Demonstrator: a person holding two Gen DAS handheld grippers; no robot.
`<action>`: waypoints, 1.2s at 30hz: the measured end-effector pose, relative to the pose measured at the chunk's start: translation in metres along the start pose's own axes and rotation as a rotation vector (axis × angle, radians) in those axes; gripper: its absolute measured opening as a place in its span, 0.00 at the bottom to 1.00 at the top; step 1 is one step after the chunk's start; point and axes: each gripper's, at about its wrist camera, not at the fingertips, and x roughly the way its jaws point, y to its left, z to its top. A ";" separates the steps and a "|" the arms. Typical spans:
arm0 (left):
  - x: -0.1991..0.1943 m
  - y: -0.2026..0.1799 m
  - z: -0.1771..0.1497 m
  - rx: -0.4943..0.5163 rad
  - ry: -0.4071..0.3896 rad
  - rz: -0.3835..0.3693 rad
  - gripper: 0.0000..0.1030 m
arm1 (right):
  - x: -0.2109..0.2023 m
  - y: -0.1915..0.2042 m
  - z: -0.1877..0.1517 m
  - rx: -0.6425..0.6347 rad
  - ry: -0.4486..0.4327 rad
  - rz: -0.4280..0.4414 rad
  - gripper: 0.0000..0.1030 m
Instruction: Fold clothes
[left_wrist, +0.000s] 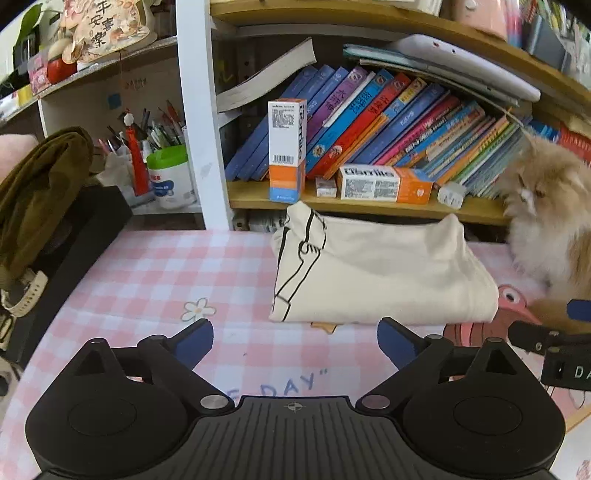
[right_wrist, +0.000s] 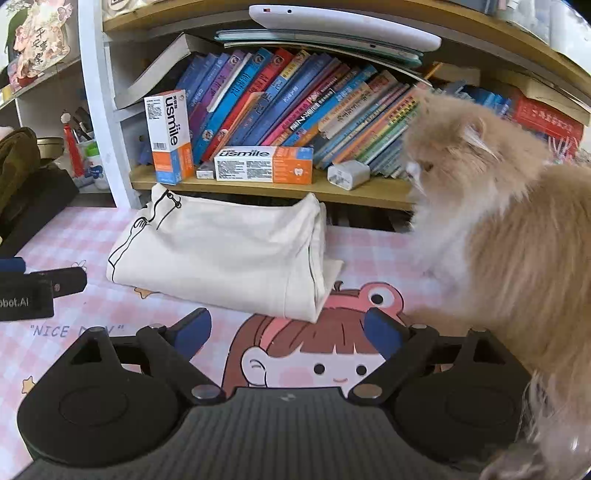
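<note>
Left claw (left_wrist: 294, 345), right claw (right_wrist: 288, 334) both spread, holding nothing; folded shirt (right_wrist: 221, 251) ahead; pens in cup (left_wrist: 122, 162).

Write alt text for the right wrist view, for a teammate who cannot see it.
A folded cream garment lies on the pink checked table mat, just beyond the open, empty right gripper. A fluffy orange and white cat sits on the mat at the right, beside the garment. Behind them, a shelf holds slanted books and toothpaste boxes.
</note>
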 end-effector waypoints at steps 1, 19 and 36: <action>-0.001 -0.001 -0.002 0.002 0.002 -0.001 0.95 | -0.001 0.000 -0.002 0.000 0.001 0.002 0.89; -0.006 -0.005 -0.014 -0.006 -0.007 -0.012 0.98 | -0.003 0.009 -0.009 -0.023 0.010 -0.008 0.96; 0.000 -0.006 -0.019 -0.023 0.021 -0.033 0.98 | 0.001 0.011 -0.015 -0.024 0.032 -0.021 0.96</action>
